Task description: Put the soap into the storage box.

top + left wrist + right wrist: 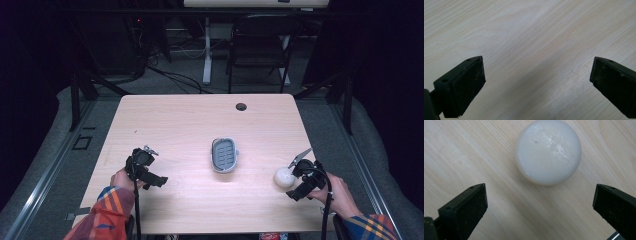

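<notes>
Pale wooden counter (pixel 180 120). Right tool (pixel 540 202) spread wide below white soap (pixel 548 151), upper centre: advance, centre, clamp gently. Left tool (pixel 537 80) released, idle.

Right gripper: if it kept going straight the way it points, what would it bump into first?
Most likely the white ball, which lies on the table just ahead of the right gripper, between its open jaws. Exact depth is unclear.
</notes>
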Available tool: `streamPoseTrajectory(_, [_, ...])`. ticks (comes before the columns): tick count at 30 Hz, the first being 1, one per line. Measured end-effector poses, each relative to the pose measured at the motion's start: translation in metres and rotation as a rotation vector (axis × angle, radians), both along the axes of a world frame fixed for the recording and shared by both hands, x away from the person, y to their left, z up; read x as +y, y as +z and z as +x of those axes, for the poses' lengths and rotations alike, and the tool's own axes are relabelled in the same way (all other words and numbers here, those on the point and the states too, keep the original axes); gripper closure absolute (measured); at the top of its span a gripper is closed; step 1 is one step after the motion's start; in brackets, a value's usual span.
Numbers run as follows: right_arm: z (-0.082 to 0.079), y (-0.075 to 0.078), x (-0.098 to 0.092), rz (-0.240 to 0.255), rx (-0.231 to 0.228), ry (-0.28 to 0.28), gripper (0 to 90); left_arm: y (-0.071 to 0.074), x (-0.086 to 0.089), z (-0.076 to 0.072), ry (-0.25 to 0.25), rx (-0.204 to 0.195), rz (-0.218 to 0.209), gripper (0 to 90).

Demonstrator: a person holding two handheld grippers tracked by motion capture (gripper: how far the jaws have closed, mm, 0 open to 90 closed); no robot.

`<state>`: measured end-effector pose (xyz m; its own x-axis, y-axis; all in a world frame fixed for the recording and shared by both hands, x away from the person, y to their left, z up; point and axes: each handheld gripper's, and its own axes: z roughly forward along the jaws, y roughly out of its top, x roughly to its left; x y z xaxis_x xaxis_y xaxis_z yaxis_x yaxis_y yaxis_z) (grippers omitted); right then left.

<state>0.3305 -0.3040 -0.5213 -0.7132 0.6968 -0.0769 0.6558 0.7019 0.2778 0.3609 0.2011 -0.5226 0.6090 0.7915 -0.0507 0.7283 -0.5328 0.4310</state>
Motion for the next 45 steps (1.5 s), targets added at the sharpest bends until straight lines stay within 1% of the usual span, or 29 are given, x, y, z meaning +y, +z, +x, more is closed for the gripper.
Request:
streamPoseTrajectory(1, [0.001, 0.0, 0.0, 0.002, 0.014, 0.015, 0.0, 0.0, 0.0, 0.0, 0.0, 0.002, 0.001, 0.0])
streamPoseTrajectory(2, [0.001, -0.001, 0.002, 0.015, 0.004, 0.007, 0.0, 0.0, 0.0, 0.0, 0.0, 0.002, 0.0, 0.0])
streamPoseTrajectory(4, [0.003, 0.0, 0.002, 0.017, 0.009, 0.024, 0.0, 0.0, 0.0, 0.0, 0.001, 0.002, 0.0, 0.0])
streamPoseTrajectory(5, [0.005, -0.001, 0.003, 0.038, 0.002, 0.018, 0.0, 0.0, 0.0, 0.0, 0.001, 0.003, 0.0, 0.0])
streamPoseTrajectory(6, [0.008, 0.001, 0.003, 0.009, 0.018, 0.037, 0.0, 0.0, 0.0, 0.0, 0.0, 0.005, 0.0, 0.0])
streamPoseTrajectory(7, [0.01, 0.0, 0.004, 0.019, 0.018, 0.031, 0.0, 0.0, 0.0, 0.0, -0.003, 0.006, 0.002, 0.0])
streamPoseTrajectory(9, [0.011, -0.001, 0.005, 0.011, 0.019, 0.032, 0.0, -0.001, 0.0, 0.0, -0.003, 0.007, 0.002, 0.0])
streamPoseTrajectory(12, [0.016, -0.004, 0.008, 0.03, 0.019, 0.023, 0.0, -0.001, 0.0, 0.001, -0.005, 0.009, 0.003, 0.0])
streamPoseTrajectory(13, [0.021, -0.003, 0.01, 0.019, 0.03, 0.047, 0.0, -0.001, 0.0, 0.001, -0.005, 0.011, 0.004, 0.0])
streamPoseTrajectory(16, [0.024, -0.005, 0.013, 0.026, 0.035, 0.052, 0.0, -0.002, -0.001, 0.002, -0.015, 0.016, 0.007, 0.0])
streamPoseTrajectory(17, [0.029, -0.007, 0.016, 0.016, 0.042, 0.066, 0.0, -0.002, -0.001, 0.001, -0.016, 0.015, 0.007, 0.0])
streamPoseTrajectory(18, [0.029, -0.007, 0.016, 0.016, 0.042, 0.066, 0.0, -0.002, -0.002, 0.002, -0.017, 0.015, 0.008, 0.0])
streamPoseTrajectory(19, [0.031, -0.006, 0.017, -0.01, 0.045, 0.076, 0.0, -0.002, -0.002, 0.002, -0.02, 0.02, 0.011, 0.0])
streamPoseTrajectory(20, [0.034, -0.008, 0.018, 0.006, 0.052, 0.075, 0.0, -0.002, -0.002, 0.002, -0.019, 0.018, 0.009, 0.0])
streamPoseTrajectory(21, [0.035, -0.01, 0.02, 0.013, 0.046, 0.068, 0.0, -0.003, -0.002, 0.002, -0.02, 0.018, 0.009, 0.0])
streamPoseTrajectory(22, [0.038, -0.01, 0.021, -0.005, 0.053, 0.079, 0.0, -0.003, -0.002, 0.002, -0.021, 0.019, 0.008, 0.0])
streamPoseTrajectory(24, [0.042, -0.012, 0.022, -0.006, 0.065, 0.087, 0.0, -0.003, -0.002, 0.003, -0.021, 0.022, 0.009, 0.0])
streamPoseTrajectory(26, [0.043, -0.017, 0.025, 0.006, 0.06, 0.066, 0.0, -0.003, -0.003, 0.003, -0.022, 0.022, 0.011, 0.0])
streamPoseTrajectory(27, [0.045, -0.016, 0.025, -0.02, 0.081, 0.085, 0.0, -0.002, -0.002, 0.002, -0.022, 0.018, 0.013, 0.0])
streamPoseTrajectory(29, [0.045, -0.017, 0.025, -0.017, 0.085, 0.08, 0.0, -0.002, -0.002, 0.002, -0.02, 0.021, 0.013, 0.0])
streamPoseTrajectory(30, [0.047, -0.016, 0.025, -0.043, 0.097, 0.096, 0.0, -0.002, -0.002, 0.002, -0.018, 0.021, 0.013, 0.0])
streamPoseTrajectory(31, [0.047, -0.016, 0.025, -0.048, 0.101, 0.094, 0.0, -0.003, -0.002, 0.002, -0.018, 0.022, 0.012, 0.0])
streamPoseTrajectory(33, [0.047, -0.017, 0.026, -0.034, 0.097, 0.085, 4.0, -0.003, -0.002, 0.002, -0.019, 0.021, 0.014, 0.0])
streamPoseTrajectory(37, [0.048, -0.018, 0.027, -0.053, 0.109, 0.095, 14.2, -0.003, -0.003, 0.002, -0.02, 0.022, 0.017, 0.0])
streamPoseTrajectory(39, [0.049, -0.019, 0.028, -0.063, 0.113, 0.095, 14.8, -0.003, -0.002, 0.002, -0.018, 0.022, 0.016, 0.0])
streamPoseTrajectory(40, [0.05, -0.019, 0.03, -0.073, 0.114, 0.099, 19.1, -0.003, -0.002, 0.002, -0.018, 0.022, 0.015, 0.0])
streamPoseTrajectory(42, [0.05, -0.02, 0.03, -0.066, 0.118, 0.103, 19.9, -0.003, -0.002, 0.002, -0.02, 0.025, 0.016, 0.0])
streamPoseTrajectory(43, [0.051, -0.019, 0.031, -0.092, 0.12, 0.111, 21.4, -0.003, -0.002, 0.002, -0.021, 0.027, 0.017, 0.0])
streamPoseTrajectory(45, [0.051, -0.021, 0.032, -0.084, 0.112, 0.099, 23.3, -0.003, -0.002, 0.002, -0.024, 0.026, 0.018, 0.0])
